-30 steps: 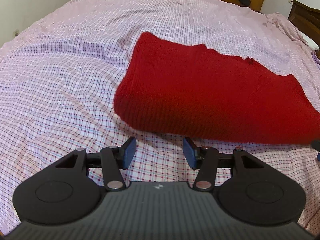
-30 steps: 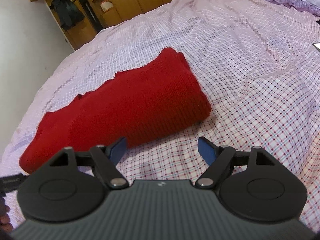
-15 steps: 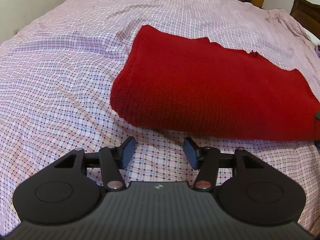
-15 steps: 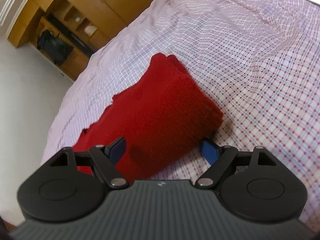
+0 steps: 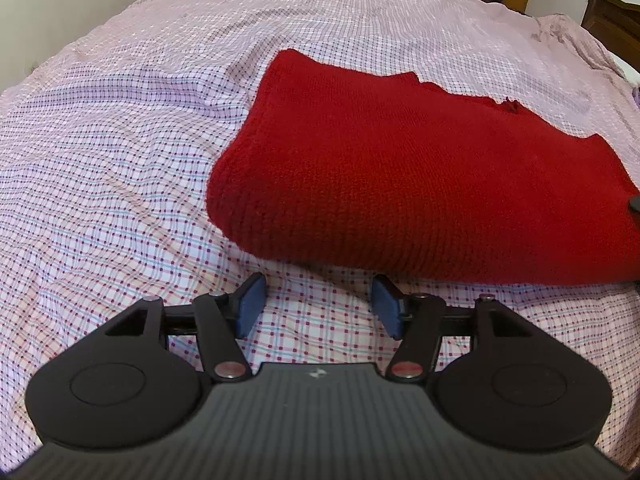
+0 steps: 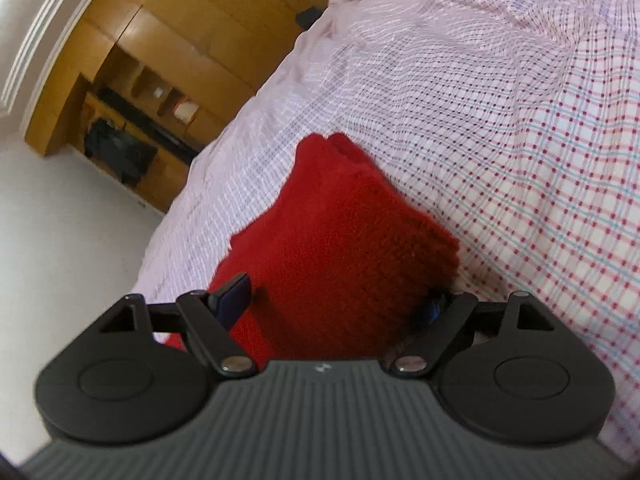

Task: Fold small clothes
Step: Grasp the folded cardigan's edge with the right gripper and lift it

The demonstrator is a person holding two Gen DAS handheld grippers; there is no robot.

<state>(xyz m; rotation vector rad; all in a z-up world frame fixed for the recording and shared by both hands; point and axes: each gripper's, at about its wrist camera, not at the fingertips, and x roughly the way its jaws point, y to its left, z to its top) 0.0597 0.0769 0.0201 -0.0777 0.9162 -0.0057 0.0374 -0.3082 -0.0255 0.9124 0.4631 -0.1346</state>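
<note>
A red knitted garment (image 5: 400, 176) lies folded in a thick rectangle on the checked pink bedsheet (image 5: 120, 160). My left gripper (image 5: 318, 300) is open and empty, just in front of the garment's near folded edge, above the sheet. In the right wrist view the garment (image 6: 340, 248) fills the gap of my right gripper (image 6: 336, 300). The jaws are open and straddle the garment's end, one finger above it on the left, the other low at its right corner, partly hidden by the knit. A bit of the right gripper shows at the left view's right edge (image 5: 634, 204).
The bed's sheet is wrinkled all round the garment. A wooden wardrobe with open shelves (image 6: 160, 80) stands past the far end of the bed. A dark wooden headboard (image 5: 612, 20) is at the far right. A white wall (image 5: 60, 0) runs along the left side.
My right gripper has moved forward, tilted, and slid onto the garment's end, which now sits between its open jaws. My left gripper has crept slightly closer to the garment's near edge.
</note>
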